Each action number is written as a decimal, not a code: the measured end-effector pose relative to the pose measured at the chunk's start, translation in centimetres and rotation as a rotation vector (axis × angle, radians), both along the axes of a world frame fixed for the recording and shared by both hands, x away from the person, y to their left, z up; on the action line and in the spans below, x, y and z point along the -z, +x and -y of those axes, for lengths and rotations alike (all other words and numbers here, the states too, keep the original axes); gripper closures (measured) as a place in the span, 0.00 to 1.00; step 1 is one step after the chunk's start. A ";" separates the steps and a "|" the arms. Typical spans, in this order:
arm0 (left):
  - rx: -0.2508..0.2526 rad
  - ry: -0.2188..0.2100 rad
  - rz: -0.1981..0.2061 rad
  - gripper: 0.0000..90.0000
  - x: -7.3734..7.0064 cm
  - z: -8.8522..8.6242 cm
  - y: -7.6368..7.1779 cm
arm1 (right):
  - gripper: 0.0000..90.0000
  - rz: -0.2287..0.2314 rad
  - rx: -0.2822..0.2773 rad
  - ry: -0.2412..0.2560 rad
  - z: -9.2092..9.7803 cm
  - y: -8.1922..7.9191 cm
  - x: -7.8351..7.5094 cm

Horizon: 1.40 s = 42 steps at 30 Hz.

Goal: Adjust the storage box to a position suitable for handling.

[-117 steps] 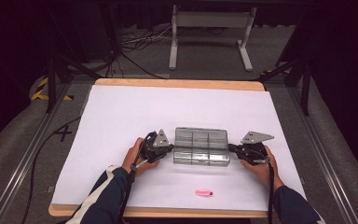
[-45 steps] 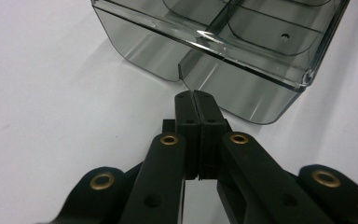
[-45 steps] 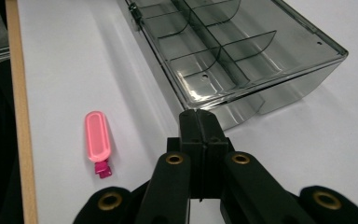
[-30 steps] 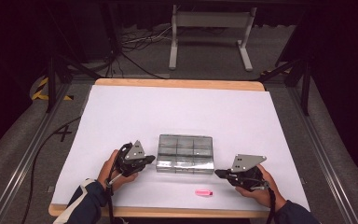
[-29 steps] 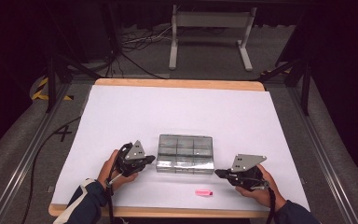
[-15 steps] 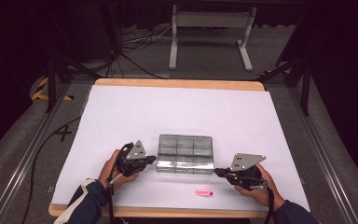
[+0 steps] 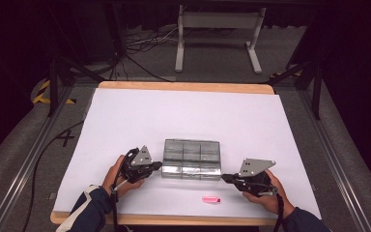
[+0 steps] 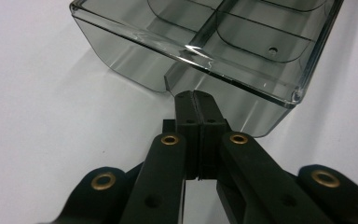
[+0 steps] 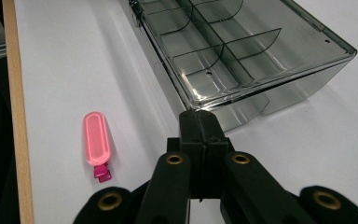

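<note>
**Two grippers flank clear compartment box on white table**

A clear plastic compartment box lies lid-closed near the front middle of the white table, between two hand-held tools. The left gripper, jaws pressed fully together and holding nothing, has its tips at the box's left end wall. The right gripper, jaws likewise closed and empty, points at the box's front right corner; contact cannot be told. A small pink flat object lies just beside it, near the table's wooden front edge.
</note>
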<state>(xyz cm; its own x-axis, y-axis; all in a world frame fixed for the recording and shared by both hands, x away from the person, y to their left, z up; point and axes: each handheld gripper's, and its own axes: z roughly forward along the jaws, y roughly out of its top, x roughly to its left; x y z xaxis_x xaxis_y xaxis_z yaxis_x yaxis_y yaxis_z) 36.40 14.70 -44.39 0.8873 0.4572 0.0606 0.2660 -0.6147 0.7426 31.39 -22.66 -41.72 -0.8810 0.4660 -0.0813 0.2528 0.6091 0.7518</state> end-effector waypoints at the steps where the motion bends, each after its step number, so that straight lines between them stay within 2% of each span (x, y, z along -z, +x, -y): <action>1: 0.001 -0.003 -0.007 1.00 0.0 0.0 0.0 | 1.00 0.004 0.001 -0.001 0.0 0.0 0.0; 8: 0.000 0.008 -0.008 1.00 0.2 0.1 0.1 | 1.00 0.021 0.007 0.007 0.0 0.1 0.0; 14: -0.007 -0.008 -0.022 1.00 0.3 -0.2 0.5 | 1.00 0.009 -0.003 0.014 -0.1 0.5 0.2; 18: 0.010 -0.004 -0.014 1.00 0.1 -0.3 0.0 | 1.00 0.020 -0.002 -0.013 -0.2 0.4 0.0; 22: 0.028 -0.020 -0.018 0.99 -0.2 -0.7 -0.6 | 1.00 0.022 0.002 -0.003 -0.1 0.7 0.2; 30: 0.037 -0.033 -0.030 0.99 -0.4 -0.9 -0.7 | 1.00 0.026 -0.013 0.007 0.0 1.1 0.2; 35: 0.037 -0.036 -0.026 0.99 -0.6 -1.0 -1.1 | 1.00 0.030 -0.012 0.005 -0.1 1.2 0.3; 42: 0.047 -0.019 -0.033 0.98 -0.4 -1.0 -1.4 | 1.00 0.024 -0.012 0.013 0.0 1.4 0.3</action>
<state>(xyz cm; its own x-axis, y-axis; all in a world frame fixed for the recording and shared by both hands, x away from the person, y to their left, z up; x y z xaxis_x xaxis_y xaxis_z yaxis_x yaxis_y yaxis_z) 35.04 15.72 -43.97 0.9092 0.4159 0.0224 0.2619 -0.6127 0.7456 32.82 -22.64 -42.01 -0.8843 0.4568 -0.0966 0.2275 0.6023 0.7651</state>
